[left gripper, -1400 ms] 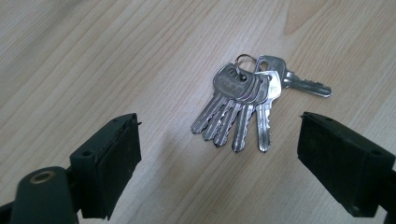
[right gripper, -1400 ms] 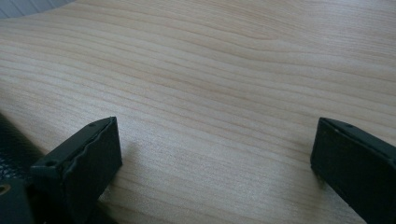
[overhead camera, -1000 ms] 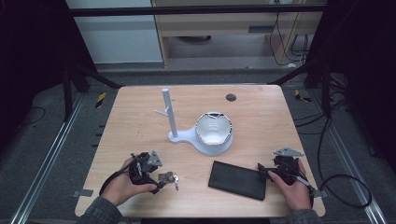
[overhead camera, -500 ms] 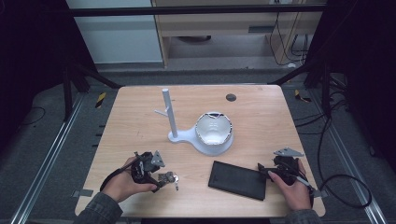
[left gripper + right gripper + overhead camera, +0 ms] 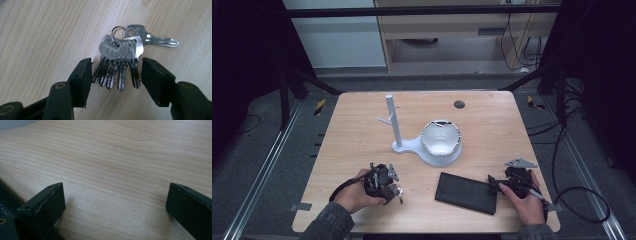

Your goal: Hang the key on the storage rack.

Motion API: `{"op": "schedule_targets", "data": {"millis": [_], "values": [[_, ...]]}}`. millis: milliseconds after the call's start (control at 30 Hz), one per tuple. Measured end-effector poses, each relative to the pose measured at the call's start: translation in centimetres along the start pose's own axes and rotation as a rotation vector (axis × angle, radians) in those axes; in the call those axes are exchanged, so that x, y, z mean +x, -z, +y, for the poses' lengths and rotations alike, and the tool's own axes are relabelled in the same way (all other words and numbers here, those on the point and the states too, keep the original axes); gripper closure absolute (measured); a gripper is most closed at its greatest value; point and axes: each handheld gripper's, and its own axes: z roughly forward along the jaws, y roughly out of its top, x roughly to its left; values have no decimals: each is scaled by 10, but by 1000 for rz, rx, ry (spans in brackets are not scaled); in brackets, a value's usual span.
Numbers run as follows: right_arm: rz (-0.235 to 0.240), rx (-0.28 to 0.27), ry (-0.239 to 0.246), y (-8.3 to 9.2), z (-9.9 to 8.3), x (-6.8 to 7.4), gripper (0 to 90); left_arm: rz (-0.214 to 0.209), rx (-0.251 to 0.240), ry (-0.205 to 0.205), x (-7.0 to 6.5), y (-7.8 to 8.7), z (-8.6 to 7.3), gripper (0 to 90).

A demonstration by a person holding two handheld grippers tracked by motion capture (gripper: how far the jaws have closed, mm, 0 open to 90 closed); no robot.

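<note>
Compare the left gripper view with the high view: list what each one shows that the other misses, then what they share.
Left gripper view alone: the cut blades of the bunch of keys, the stamped heads, the split ring, and the gaps between the pads and the blades as the left gripper has just been closing. High view alone: white hook stand, bowl, black case, right gripper. Both: keys, left gripper, wooden table.

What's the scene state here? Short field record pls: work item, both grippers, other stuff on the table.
work item: bunch of keys on a ring, flat on the table
left gripper: jaws have just been closing, key blades between them, pads not yet pressing
right gripper: open, nothing between jaws, bare wood below
other items: white stand with bowl; black case beside the right gripper
</note>
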Motion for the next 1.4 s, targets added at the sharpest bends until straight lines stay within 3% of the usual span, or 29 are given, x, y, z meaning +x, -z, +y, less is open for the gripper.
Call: {"op": "schedule_targets", "data": {"millis": [100, 300, 433, 500, 567, 600, 667, 1100, 1400], "values": [[0, 0, 0, 0, 0, 0, 26, -19, -4, 18, 4, -2, 0, 437], [-1, 0, 3, 0, 0, 0, 26, -46, -15, 12, 5, -2, 1, 468], [-1, -1, 3, 0, 0, 0, 26, -82, -19, 22, 6, -2, 1, 564], [-1, -1, 4, 0, 0, 0, 26, -82, -17, 28, 6, -2, 2, 658], [-1, -1, 4, 0, 0, 0, 26, -79, -4, 31, 6, -1, 2, 674], [-2, 0, 3, 0, 0, 0, 26, -81, 6, 30, 6, -1, 3, 757], [-1, -1, 4, 0, 0, 0, 27, -83, 6, 38, 6, -1, 3, 797], [-2, -2, 1, 0, 0, 0, 27, -77, 24, 47, 7, 4, 5, 835], [-3, -3, 1, 0, 0, 1, 29, -77, 2, 61, 9, 6, 3, 857]]}}
